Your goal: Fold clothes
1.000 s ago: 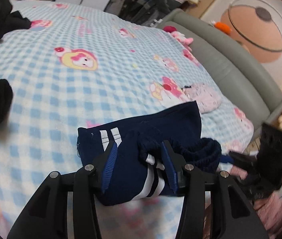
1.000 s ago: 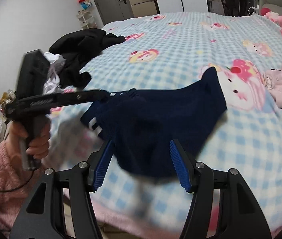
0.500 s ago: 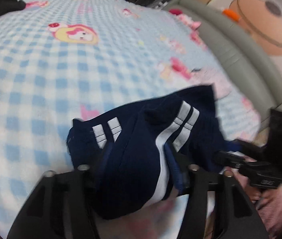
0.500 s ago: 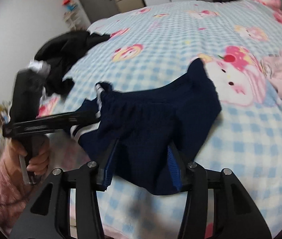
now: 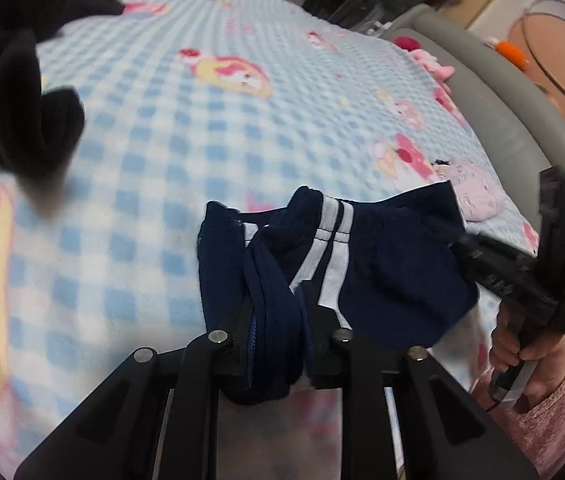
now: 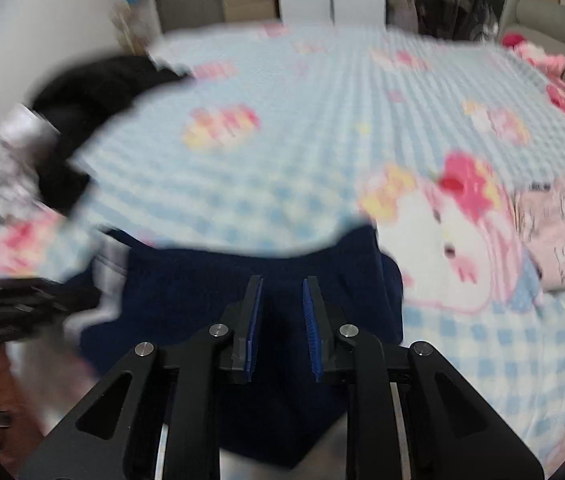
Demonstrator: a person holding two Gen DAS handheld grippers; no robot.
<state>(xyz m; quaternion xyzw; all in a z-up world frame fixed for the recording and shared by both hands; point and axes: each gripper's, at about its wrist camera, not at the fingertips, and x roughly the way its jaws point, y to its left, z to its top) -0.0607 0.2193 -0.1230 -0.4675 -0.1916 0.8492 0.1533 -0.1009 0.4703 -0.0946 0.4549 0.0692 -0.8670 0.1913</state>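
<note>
Navy shorts with white side stripes (image 5: 382, 264) lie bunched near the front edge of the bed. My left gripper (image 5: 278, 300) is shut on a gathered fold of the navy shorts. In the right wrist view the shorts (image 6: 202, 292) spread under my right gripper (image 6: 280, 292), whose blue pads stand a narrow gap apart with navy cloth behind them; the view is blurred, and whether they pinch the cloth does not show. The right gripper also shows in the left wrist view (image 5: 522, 272), at the right edge of the shorts.
The bed has a blue checked cartoon blanket (image 5: 202, 128). A pile of black clothes (image 5: 14, 80) lies at the left. A folded pink garment (image 6: 562, 232) lies at the right. A grey padded bed frame (image 5: 522, 128) runs along the right side.
Both grippers have narrowed from wide open. The left has closed on a bunched fold of the shorts. The right has moved in over the shorts, and its view is now blurred.
</note>
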